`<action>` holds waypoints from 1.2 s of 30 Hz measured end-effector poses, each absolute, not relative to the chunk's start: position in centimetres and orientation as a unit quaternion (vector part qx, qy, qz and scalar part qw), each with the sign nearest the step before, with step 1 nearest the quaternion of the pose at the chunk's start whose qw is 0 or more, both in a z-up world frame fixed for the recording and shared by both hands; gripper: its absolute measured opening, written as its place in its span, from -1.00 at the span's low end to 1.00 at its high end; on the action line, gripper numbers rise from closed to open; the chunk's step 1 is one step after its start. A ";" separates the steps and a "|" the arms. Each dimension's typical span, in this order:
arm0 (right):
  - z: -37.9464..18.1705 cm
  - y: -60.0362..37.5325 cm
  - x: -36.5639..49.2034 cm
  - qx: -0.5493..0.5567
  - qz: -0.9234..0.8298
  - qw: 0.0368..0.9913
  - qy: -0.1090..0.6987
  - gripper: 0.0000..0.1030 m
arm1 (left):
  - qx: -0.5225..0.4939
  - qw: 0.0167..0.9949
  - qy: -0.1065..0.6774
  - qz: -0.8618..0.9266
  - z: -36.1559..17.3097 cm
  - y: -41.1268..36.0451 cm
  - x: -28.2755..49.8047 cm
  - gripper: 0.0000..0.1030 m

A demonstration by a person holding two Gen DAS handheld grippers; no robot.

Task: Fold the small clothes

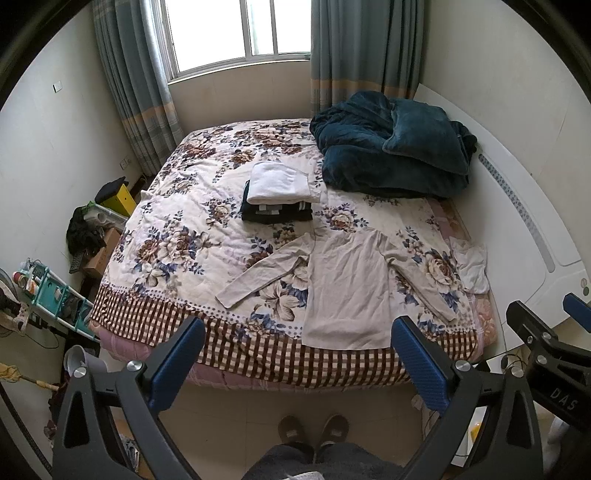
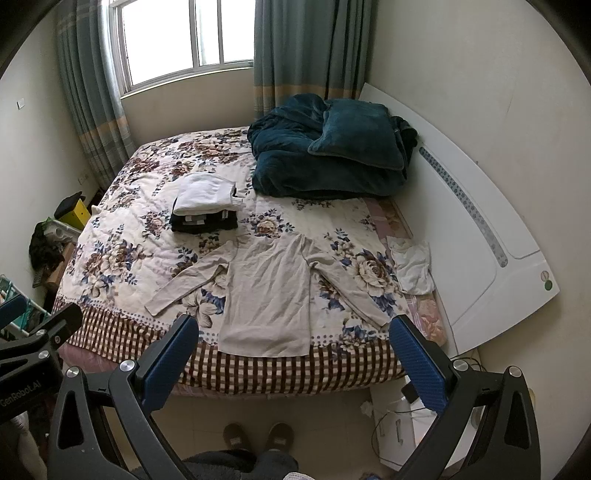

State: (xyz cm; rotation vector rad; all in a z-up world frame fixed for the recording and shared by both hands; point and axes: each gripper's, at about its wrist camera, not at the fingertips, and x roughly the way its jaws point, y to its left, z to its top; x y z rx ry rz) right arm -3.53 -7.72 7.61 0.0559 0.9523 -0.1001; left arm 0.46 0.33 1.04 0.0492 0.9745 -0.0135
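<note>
Only right wrist view shows cables (image 2: 388,417), both show beige shirt (image 2: 266,295).

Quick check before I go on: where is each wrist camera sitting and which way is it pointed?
Left wrist: above the bed's near edge, looking down across it to the window; open left gripper, right gripper's body at right, slippers below.
Right wrist: same stance, further right; open right gripper, left gripper's body at left, slippers.
Shared: beige shirt spread flat, folded stack, teal blanket.
</note>
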 end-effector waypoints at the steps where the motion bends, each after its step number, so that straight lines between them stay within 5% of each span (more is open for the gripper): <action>1: 7.7 -7.7 -3.5 0.027 -0.048 0.887 0.458 1.00 | 0.024 0.883 0.468 -0.006 1.1 0.3 0.4 1.00; 36: 7.9 -7.7 -3.7 0.026 -0.047 0.887 0.458 1.00 | 0.022 0.884 0.466 -0.009 0.9 0.5 0.2 1.00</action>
